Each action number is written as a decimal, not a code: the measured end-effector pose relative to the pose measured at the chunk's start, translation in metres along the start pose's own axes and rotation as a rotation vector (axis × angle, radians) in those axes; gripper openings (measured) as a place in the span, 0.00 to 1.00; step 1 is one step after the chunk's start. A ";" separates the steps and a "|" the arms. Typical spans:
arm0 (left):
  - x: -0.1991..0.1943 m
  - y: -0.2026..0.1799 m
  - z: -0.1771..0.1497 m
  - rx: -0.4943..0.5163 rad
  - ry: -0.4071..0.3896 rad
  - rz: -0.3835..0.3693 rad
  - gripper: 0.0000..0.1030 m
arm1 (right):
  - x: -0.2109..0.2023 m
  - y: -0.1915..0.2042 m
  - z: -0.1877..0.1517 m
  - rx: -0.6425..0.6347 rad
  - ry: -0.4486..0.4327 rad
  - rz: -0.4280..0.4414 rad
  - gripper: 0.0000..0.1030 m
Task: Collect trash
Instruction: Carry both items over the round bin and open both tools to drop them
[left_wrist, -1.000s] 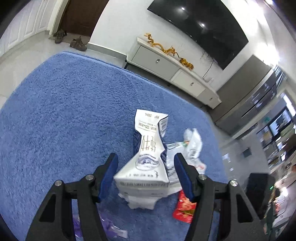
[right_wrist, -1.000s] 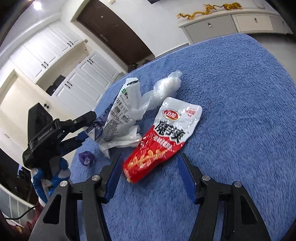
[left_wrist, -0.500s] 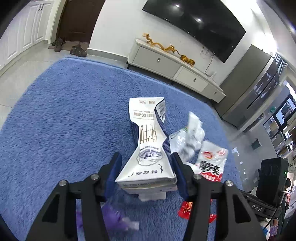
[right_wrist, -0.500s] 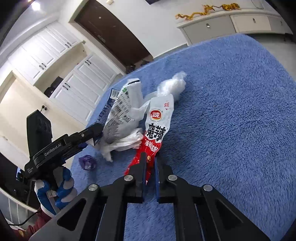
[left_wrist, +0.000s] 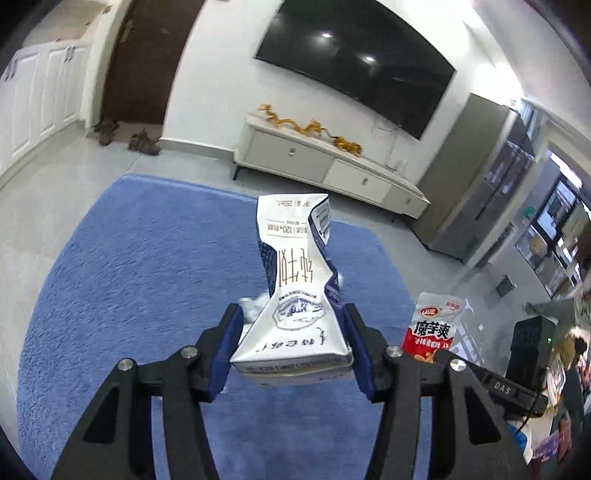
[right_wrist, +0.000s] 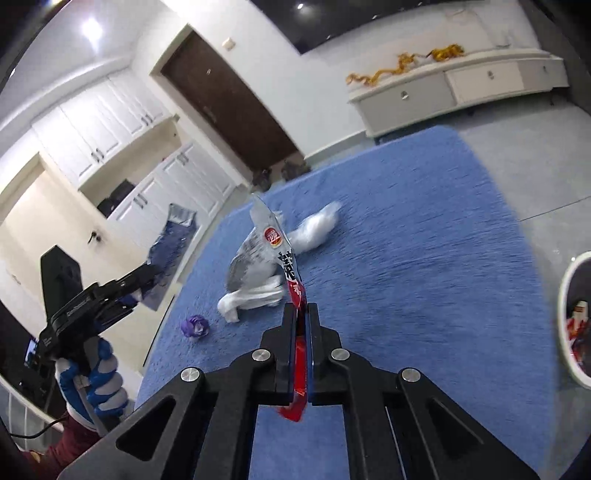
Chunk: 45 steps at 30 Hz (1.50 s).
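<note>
Carton (left_wrist: 295, 295) sits clamped in the left gripper (left_wrist: 291, 350): jaws pinch its base from both sides, long axis running straight out ahead of the fingers, crushed waist and far end clear above the blue rug (left_wrist: 129, 277). Right gripper (right_wrist: 302, 325) is closed tight on the red snack wrapper (right_wrist: 291, 280), which stands edge-on between the jaws and sticks out past both ends. Both pieces are off the rug.

Loose on the rug ahead of the right gripper: white plastic bag (right_wrist: 258, 291) and, left of it, a small purple wrapper (right_wrist: 195, 326).

White bin (right_wrist: 570, 317) shows at the far right edge of the right view, so it lies to the right of both held items; right hand looks nearer, probably first to drop.
</note>
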<state>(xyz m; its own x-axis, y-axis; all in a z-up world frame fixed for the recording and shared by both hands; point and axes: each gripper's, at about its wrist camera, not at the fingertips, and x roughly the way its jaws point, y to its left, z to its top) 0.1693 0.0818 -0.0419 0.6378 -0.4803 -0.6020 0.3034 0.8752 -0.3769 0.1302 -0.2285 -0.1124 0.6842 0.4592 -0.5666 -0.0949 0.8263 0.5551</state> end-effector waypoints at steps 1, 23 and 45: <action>0.002 -0.013 0.000 0.021 0.008 -0.012 0.50 | -0.008 -0.007 0.000 0.005 -0.012 -0.008 0.04; 0.261 -0.349 -0.054 0.355 0.413 -0.340 0.51 | -0.148 -0.271 0.019 0.253 -0.221 -0.537 0.04; 0.241 -0.337 -0.039 0.363 0.355 -0.323 0.56 | -0.127 -0.269 0.022 0.202 -0.176 -0.641 0.34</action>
<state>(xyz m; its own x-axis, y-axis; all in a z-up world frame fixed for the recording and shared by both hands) 0.1932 -0.3307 -0.0875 0.2170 -0.6606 -0.7187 0.7046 0.6156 -0.3531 0.0850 -0.5160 -0.1759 0.6691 -0.1727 -0.7229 0.4920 0.8319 0.2566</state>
